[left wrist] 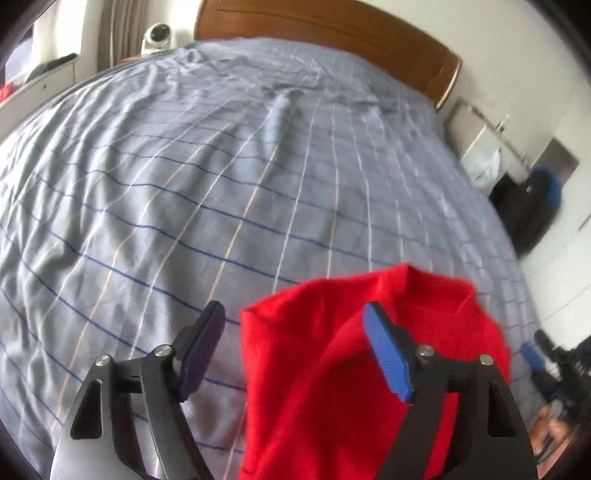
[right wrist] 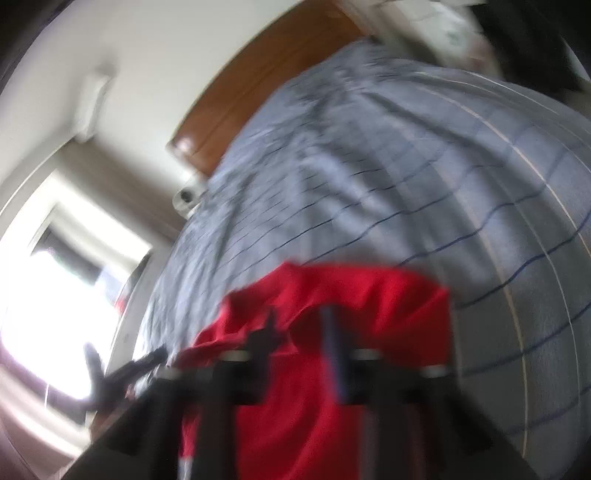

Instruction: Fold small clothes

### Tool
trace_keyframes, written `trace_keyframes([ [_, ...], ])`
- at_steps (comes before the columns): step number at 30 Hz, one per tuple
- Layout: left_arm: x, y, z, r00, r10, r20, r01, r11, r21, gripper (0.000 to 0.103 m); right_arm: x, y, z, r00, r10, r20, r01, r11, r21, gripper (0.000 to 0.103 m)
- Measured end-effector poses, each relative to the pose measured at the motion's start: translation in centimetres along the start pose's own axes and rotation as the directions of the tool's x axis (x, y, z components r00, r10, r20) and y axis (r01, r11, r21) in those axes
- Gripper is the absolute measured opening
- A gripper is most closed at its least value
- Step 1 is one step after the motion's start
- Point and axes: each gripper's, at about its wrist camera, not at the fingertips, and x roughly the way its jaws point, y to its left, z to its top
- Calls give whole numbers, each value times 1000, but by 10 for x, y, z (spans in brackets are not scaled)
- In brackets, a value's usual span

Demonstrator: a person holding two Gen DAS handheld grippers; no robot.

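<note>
A small red garment [left wrist: 332, 369] lies bunched on the grey-blue striped bed cover [left wrist: 184, 184] at the near right. My left gripper [left wrist: 295, 350] is open, its right blue pad [left wrist: 386, 354] over the red cloth and its left pad [left wrist: 201, 347] over the cover. In the right wrist view, which is heavily blurred, the red garment [right wrist: 351, 302] lies under my right gripper [right wrist: 303, 350]. Its fingers stand a small gap apart over the cloth; whether they hold cloth is too blurred to tell.
A wooden headboard [left wrist: 332, 26] stands at the far end of the bed. A white round device [left wrist: 157, 37] sits at the far left corner. Dark bags [left wrist: 528, 206] lie on the floor to the right. A bright window [right wrist: 55, 295] is left of the bed.
</note>
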Motion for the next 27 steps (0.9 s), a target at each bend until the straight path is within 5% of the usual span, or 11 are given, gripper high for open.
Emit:
trace_keyframes([
  [2,-8,1,-11,1000,-3,-1,3,998,69,81,-8,-4,-4,1000,20,20,-21,1000,22,50],
  [4,-14,-8,-29,1000,-8,-10,10,986,167,87,-17,11,-16,1000,10,-4,-11,994,-106,50],
  [6,-14,-18,-47,998,-21,-56,36,962,272,93,-21,33,-35,997,7,-76,-27,964,-265,50],
  [8,-5,-25,-70,993,54,-105,-13,933,361,93,-20,41,-59,984,7,-178,-69,937,-343,58],
  [11,0,-3,-75,982,138,-126,-93,946,312,90,-13,28,-97,943,-193,-271,54,893,-447,59],
  [13,-12,12,-67,988,73,-134,-41,972,231,88,-33,11,-107,943,-248,-222,134,894,-428,57],
  [16,-27,-1,-57,992,34,-118,2,958,288,90,-78,5,-117,974,-166,-153,101,926,-363,60],
  [21,1,-42,-38,985,139,-103,-81,897,434,96,-113,2,-145,986,-138,-94,93,921,-377,65],
  [27,64,-29,2,951,273,-146,-222,930,294,92,-121,-22,-175,993,-92,-77,68,960,-273,65],
])
